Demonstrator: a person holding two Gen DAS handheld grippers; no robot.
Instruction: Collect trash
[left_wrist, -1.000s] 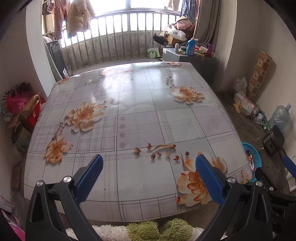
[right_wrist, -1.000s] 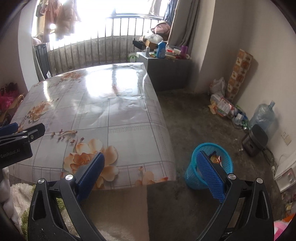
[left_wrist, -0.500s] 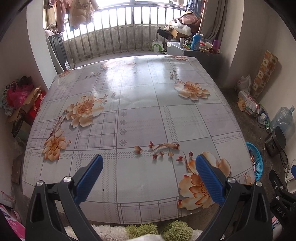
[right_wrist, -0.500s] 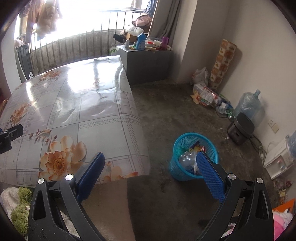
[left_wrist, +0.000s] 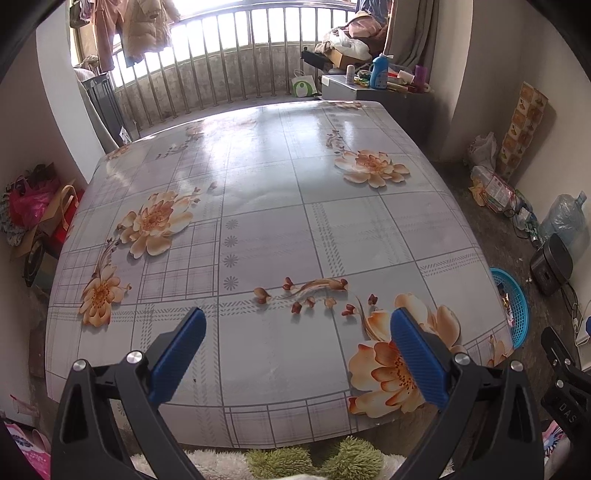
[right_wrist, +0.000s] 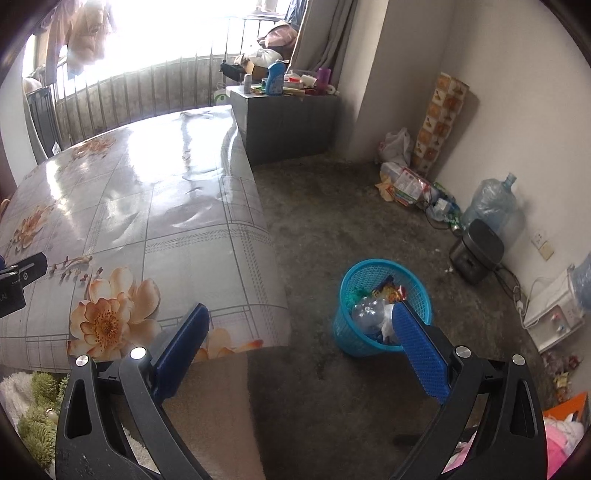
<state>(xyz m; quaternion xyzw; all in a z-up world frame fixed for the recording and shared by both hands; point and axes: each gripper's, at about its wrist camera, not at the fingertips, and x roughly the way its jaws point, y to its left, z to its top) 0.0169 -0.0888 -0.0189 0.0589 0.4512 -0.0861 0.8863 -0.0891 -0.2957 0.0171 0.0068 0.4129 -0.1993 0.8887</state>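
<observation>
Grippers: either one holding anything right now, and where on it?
Nothing held. The left gripper is open over the floral tablecloth; the right gripper is open, beside the blue trash basket.

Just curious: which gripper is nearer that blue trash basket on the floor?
Right. The right gripper hangs over the floor beside the blue basket; the left gripper is over the table, basket off to its right.

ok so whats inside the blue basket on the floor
The blue basket holds a clear plastic bottle and colourful wrappers. The right gripper's finger hides the near rim, and whatever lies deeper is covered.
</observation>
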